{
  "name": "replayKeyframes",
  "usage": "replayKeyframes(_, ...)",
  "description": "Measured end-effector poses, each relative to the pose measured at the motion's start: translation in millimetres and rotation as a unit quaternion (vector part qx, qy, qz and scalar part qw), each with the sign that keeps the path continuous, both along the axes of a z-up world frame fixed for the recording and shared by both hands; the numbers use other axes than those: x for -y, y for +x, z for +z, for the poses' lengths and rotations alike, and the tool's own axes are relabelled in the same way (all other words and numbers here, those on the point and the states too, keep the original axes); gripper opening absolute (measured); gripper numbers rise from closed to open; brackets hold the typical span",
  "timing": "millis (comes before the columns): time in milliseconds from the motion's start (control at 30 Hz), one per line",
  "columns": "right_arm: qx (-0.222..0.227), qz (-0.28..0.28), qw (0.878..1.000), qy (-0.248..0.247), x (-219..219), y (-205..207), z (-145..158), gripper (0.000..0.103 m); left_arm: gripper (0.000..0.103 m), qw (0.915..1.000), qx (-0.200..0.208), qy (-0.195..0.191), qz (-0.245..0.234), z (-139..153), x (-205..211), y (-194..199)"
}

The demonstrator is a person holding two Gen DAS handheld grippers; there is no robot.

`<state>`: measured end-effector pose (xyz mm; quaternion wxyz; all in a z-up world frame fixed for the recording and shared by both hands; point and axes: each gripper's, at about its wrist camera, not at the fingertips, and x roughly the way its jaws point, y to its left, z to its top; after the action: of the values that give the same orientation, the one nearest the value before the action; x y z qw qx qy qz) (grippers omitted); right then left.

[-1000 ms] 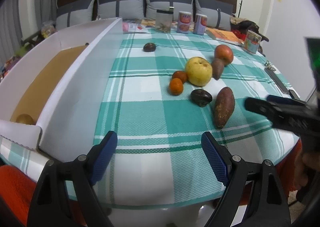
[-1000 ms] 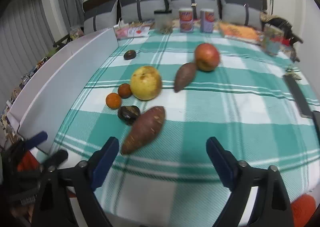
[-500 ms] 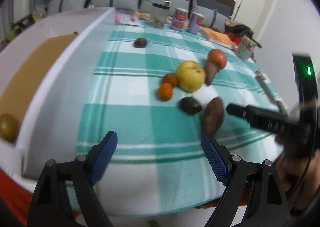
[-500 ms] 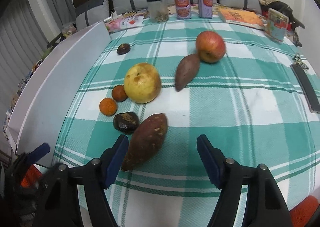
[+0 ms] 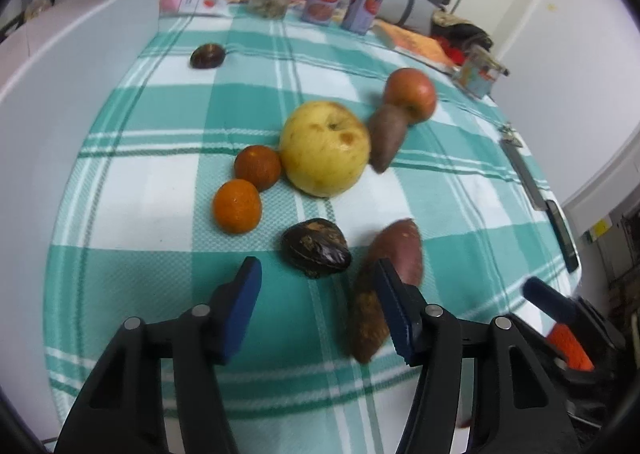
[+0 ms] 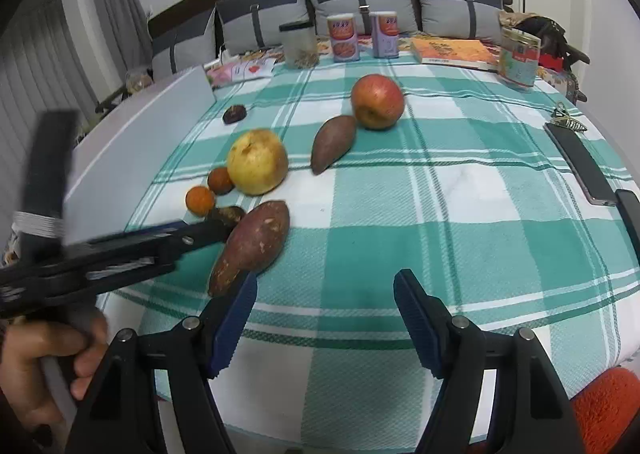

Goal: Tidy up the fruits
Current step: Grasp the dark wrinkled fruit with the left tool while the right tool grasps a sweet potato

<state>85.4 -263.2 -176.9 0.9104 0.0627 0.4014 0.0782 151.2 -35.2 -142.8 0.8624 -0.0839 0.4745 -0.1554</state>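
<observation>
Green-white checked tablecloth (image 6: pixel 460 222) carries loose fruit. White cardboard box (image 5: pixel 68 66) along left edge. Big yellow pear (image 5: pixel 324 148) mid-cloth, touching darker of two small oranges (image 5: pixel 257 167). Long reddish sweet potato (image 6: pixel 252 244) near front. Dark wrinkled fruit (image 5: pixel 316 248) just ahead of left gripper (image 5: pixel 316 310), fingers apart, empty. Right gripper (image 6: pixel 324 318) wide apart, empty.

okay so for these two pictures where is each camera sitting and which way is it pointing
Left wrist: on the left gripper, low over the table, facing the dark wrinkled fruit; its own open fingers show, the right gripper at right.
Right wrist: on the right gripper, at the table's near edge, facing the sofa; its open fingers and the left hand show.
Shared: yellow apple, large sweet potato.
</observation>
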Motion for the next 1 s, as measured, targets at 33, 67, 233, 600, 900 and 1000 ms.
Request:
replayKeyframes(33, 0.002, -0.002, 1.0, 0.003, 2, 0, 0, 0.071, 0.06, 1.0, 0.002, -0.004, 0.007, 0, -1, 2)
replayKeyframes(67, 0.004, -0.003, 1.0, 0.007, 4, 0, 1, 0.071, 0.06, 0.9999, -0.001, -0.006, 0.011, -2, 0, 4)
replayKeyframes(233, 0.003, -0.006, 1.0, 0.016, 10, 0, -3, 0.071, 0.039, 0.9999, -0.006, 0.005, -0.009, -8, 9, 8)
replayKeyframes(600, -0.012, -0.01, 1.0, 0.022, 14, 5, -12, 0.071, 0.013, 0.9992, -0.015, 0.028, -0.026, 3, -27, -20)
replayKeyframes(900, -0.018, 0.001, 1.0, 0.016, 0, 3, -15, 0.071, 0.049, 0.9995, -0.003, 0.006, -0.032, 13, -15, -7)
replayKeyframes(1000, -0.014, 0.003, 1.0, 0.013, 1, 1, -13, 0.071, 0.038, 0.9996, -0.02, -0.002, -0.022, 3, -2, 10)
